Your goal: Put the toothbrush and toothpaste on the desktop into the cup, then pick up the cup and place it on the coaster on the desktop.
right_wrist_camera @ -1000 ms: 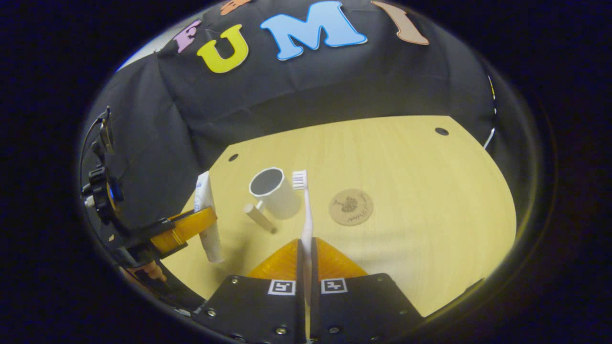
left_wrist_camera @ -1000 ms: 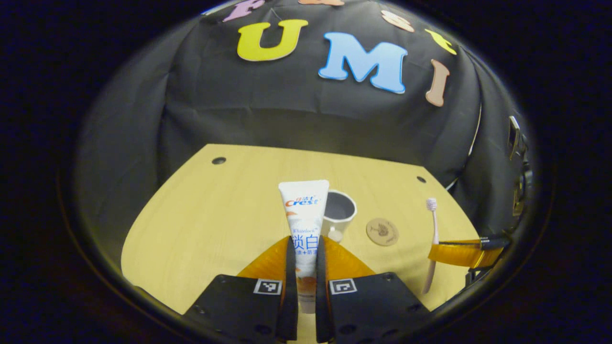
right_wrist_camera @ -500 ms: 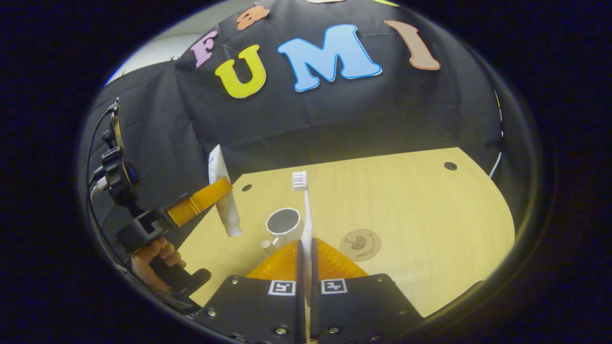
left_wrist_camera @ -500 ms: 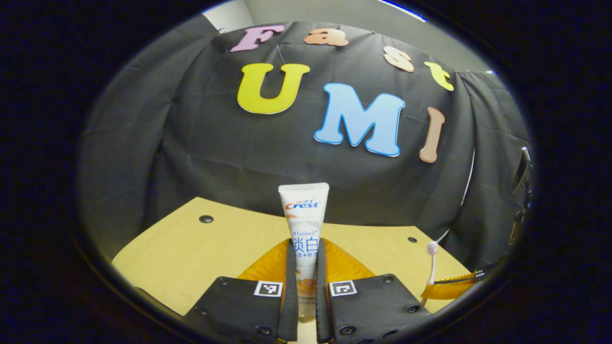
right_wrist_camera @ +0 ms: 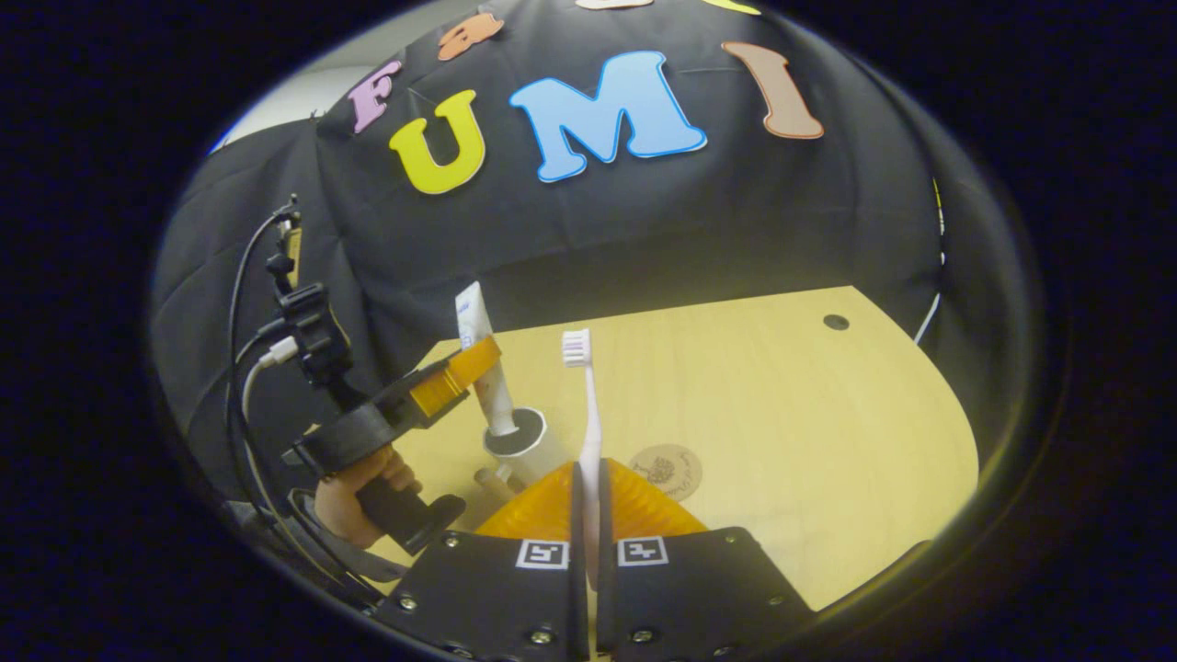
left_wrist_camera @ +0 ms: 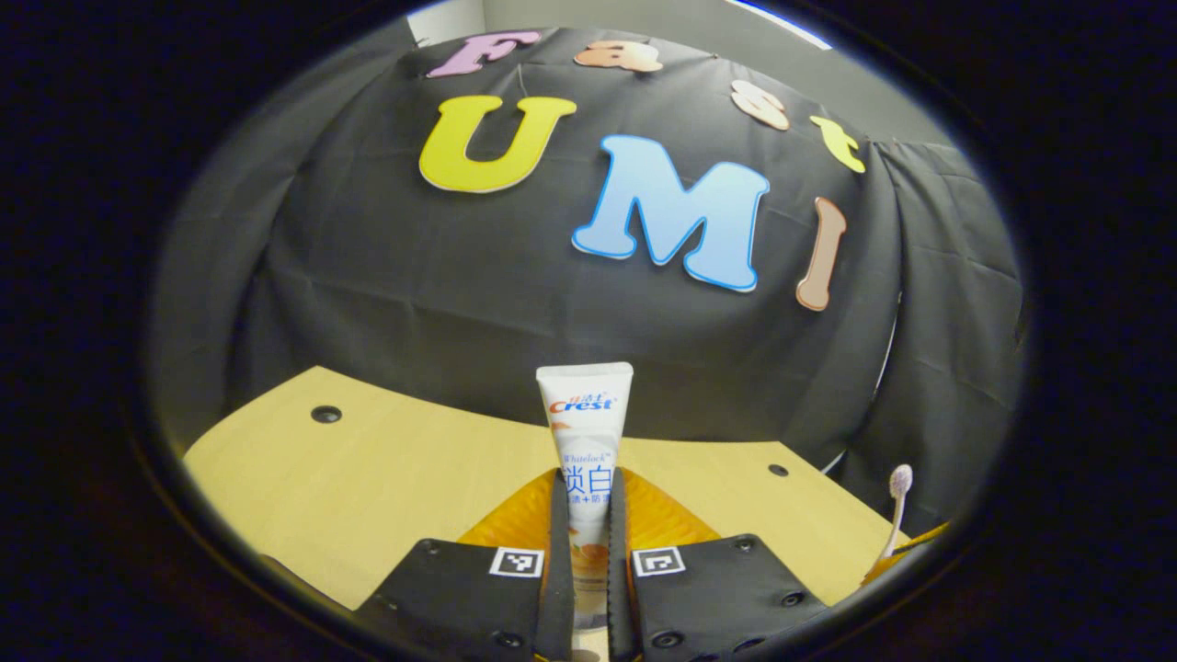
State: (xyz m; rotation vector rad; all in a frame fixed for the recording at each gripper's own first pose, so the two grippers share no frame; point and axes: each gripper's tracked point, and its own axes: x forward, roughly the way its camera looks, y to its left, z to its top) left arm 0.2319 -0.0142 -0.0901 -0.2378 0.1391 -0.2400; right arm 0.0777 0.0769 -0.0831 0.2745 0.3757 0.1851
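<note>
My left gripper (left_wrist_camera: 586,519) is shut on the white toothpaste tube (left_wrist_camera: 587,423), which stands upright between its fingers. In the right gripper view that left gripper (right_wrist_camera: 474,363) holds the toothpaste tube (right_wrist_camera: 497,409) cap-down, tilted a little, with the cap at the mouth of the white cup (right_wrist_camera: 533,450). My right gripper (right_wrist_camera: 586,483) is shut on the handle of the pale pink toothbrush (right_wrist_camera: 588,414), bristles up, to the right of the cup. The round brown coaster (right_wrist_camera: 667,471) lies on the table right of the cup. The toothbrush (left_wrist_camera: 898,487) head peeks in at the right of the left gripper view.
The light wooden table (right_wrist_camera: 782,414) has small dark holes near its far corners (right_wrist_camera: 835,322). A hand (right_wrist_camera: 354,496) grips the left gripper's handle, with cables running up from it. Black cloth closes the booth behind the table.
The left gripper has carried the toothpaste rightward over the cup and lowered its cap end to the cup's mouth. The right gripper with the toothbrush has barely moved.
</note>
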